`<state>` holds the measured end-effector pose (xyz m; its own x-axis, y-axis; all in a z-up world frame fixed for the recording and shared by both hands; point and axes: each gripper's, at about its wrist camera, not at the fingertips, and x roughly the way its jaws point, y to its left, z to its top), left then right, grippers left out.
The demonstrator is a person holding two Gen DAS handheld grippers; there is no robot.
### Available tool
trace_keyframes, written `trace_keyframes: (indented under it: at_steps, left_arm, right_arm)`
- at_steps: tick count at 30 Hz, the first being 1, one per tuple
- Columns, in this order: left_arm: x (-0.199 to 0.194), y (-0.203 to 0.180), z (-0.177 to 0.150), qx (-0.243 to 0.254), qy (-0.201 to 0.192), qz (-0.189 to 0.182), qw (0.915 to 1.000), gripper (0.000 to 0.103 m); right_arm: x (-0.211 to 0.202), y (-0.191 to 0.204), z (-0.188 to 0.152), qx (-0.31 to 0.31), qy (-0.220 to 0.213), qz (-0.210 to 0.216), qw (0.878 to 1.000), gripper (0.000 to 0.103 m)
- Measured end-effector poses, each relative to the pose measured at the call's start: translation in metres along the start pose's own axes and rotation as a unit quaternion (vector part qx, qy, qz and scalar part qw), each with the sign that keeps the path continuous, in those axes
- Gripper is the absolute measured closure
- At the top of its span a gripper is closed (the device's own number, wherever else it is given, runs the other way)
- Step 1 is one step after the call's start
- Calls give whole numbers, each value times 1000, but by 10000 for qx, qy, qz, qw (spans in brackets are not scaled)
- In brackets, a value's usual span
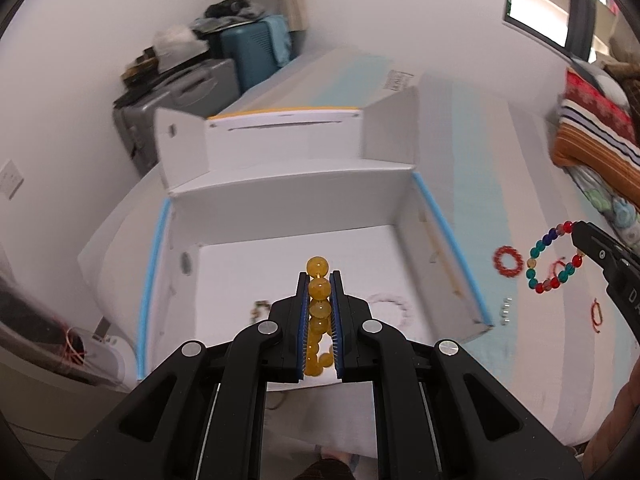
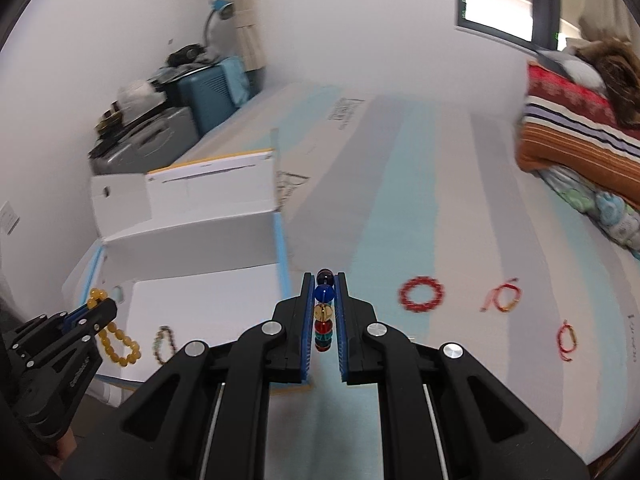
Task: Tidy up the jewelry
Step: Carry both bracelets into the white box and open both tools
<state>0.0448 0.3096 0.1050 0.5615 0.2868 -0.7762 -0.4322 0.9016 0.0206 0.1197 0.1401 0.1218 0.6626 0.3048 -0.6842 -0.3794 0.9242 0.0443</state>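
Note:
My left gripper [image 1: 319, 280] is shut on a yellow bead bracelet [image 1: 318, 266] and holds it above the open white box [image 1: 288, 200]; the bracelet hangs over the box in the right wrist view [image 2: 120, 340]. My right gripper [image 2: 324, 280] is shut on a multicoloured bead bracelet [image 2: 323, 312], held above the bed to the right of the box; it also shows in the left wrist view [image 1: 554, 258]. A dark bead bracelet [image 2: 165, 344] and a pale pink one [image 1: 390, 308] lie inside the box.
On the striped bed sheet [image 2: 420, 200] lie a red bead bracelet [image 2: 422, 294], a red-and-gold string bracelet [image 2: 504, 300] and a red string bracelet [image 2: 568, 338]. Folded blankets [image 2: 580, 140] sit at the far right. Suitcases [image 2: 160, 136] stand by the wall.

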Motion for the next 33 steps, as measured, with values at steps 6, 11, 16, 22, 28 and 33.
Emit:
trace_keyframes:
  at_steps: [6,11,16,22,28,33]
  left_arm:
    - [17,34,-8,-203,132,110,9996,94]
    - [38,52,-13,-318,265,134,9991,94]
    - [68,69,-21,-448,479,168,9977,94]
    - [98,84,-27,-537,677,194,9961,94]
    - [119,86,-31,-544,809,172,9951,94]
    - [122,88,-31,-600,824,176,9946,94]
  right_arm:
    - [20,48,-11,-250,126,206,9994,94]
    - [44,75,-20,-418,309,316,9981,94]
    - [73,97,-29,-519,536,337,9966,94]
    - [107,112,-38,-559,845,347,9942,94]
    - [126,118,-44,-622,987,264,9928,94]
    - [130,120,-48,-658,1020,267,9922,93]
